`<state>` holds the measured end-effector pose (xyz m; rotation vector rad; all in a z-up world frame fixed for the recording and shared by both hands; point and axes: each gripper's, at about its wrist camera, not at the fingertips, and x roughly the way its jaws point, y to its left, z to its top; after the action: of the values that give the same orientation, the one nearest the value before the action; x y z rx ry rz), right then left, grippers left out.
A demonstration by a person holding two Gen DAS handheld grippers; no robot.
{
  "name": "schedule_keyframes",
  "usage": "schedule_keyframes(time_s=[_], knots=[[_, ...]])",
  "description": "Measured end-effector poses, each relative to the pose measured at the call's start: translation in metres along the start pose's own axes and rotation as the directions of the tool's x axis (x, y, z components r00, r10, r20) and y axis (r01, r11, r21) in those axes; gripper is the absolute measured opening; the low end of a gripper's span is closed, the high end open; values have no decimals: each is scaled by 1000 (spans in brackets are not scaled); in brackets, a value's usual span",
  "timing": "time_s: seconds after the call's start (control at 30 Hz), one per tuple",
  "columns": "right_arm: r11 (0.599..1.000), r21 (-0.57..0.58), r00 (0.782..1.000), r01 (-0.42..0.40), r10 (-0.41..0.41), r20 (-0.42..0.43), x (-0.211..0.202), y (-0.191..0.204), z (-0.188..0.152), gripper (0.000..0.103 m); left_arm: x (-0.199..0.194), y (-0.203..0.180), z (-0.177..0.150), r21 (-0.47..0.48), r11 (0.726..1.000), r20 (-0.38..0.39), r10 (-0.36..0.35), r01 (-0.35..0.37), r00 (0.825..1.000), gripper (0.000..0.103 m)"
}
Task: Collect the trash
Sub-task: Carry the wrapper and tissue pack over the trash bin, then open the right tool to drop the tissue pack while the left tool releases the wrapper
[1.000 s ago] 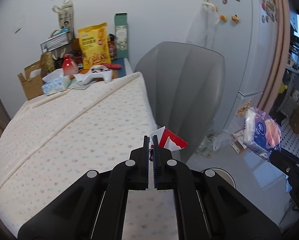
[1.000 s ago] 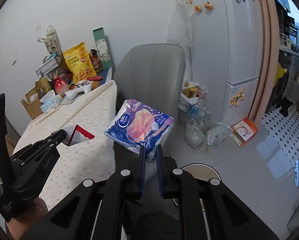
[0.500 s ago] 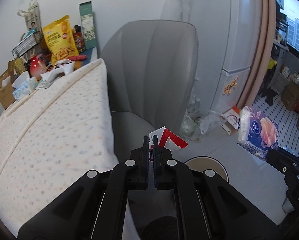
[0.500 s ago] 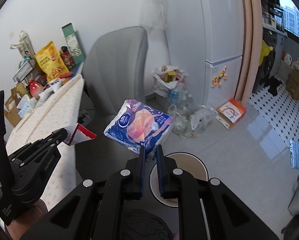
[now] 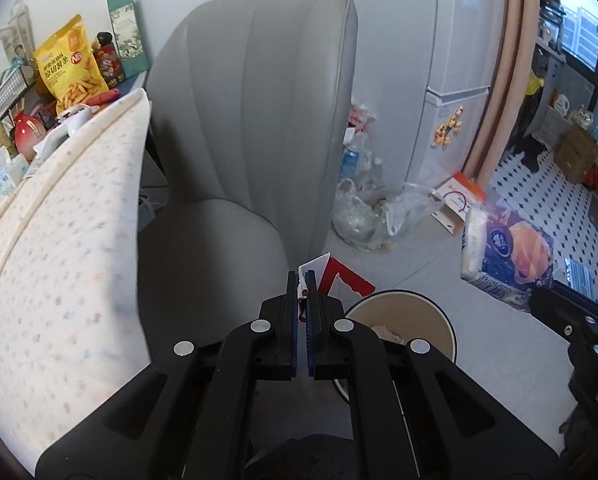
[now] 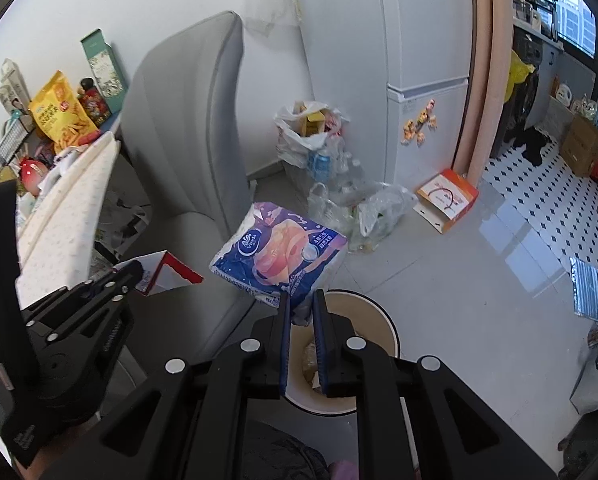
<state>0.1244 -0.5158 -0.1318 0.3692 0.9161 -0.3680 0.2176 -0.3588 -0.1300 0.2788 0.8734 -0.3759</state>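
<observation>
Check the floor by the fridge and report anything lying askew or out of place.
An orange and white box lies tipped on the floor by the fridge, its flap hanging open. Beside it, clear plastic bags of bottles and scraps slump against the wall instead of sitting in the bin.

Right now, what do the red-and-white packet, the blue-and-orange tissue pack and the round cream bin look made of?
Red-and-white packet: thin card or stiff paper, matte, going by its sharp folds. Blue-and-orange tissue pack: soft glossy plastic film; it wrinkles and catches light. Round cream bin: probably smooth plastic with a dark rim, though the look leaves that open.
</observation>
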Motion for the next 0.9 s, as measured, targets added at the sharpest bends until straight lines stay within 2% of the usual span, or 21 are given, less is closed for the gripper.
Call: schedule_keyframes(time_s=[0.1, 0.2, 0.37, 0.57, 0.7, 0.9], knots=[[1000, 19, 1000, 11, -10, -20, 13, -7, 2, 16, 8, -2, 0, 2, 1000, -13, -2, 2, 1000, 4], [998, 61, 999, 9, -6, -38, 23, -19, 0, 45, 13, -4, 0, 5, 1000, -20, -3, 3, 1000, 4], [995, 95, 999, 30, -26, -46, 26, -38, -7, 45, 15, -13, -3, 19, 1000, -25, -5, 6, 1000, 4], [990, 129, 999, 53, -52, -16, 8, -62, -13, 51, 11, -35, -6, 54, 998, -27, -29, 30, 999, 4], [984, 159, 997, 78, -81, 16, -11, -83, -18, 56, 7, -58, -7, 80, 995, -28, -59, 62, 998, 4], [974, 203, 992, 104, -115, 45, -33, -110, -23, 56, 4, -90, -11, 100, 986, -46, -133, 137, 990, 5]])
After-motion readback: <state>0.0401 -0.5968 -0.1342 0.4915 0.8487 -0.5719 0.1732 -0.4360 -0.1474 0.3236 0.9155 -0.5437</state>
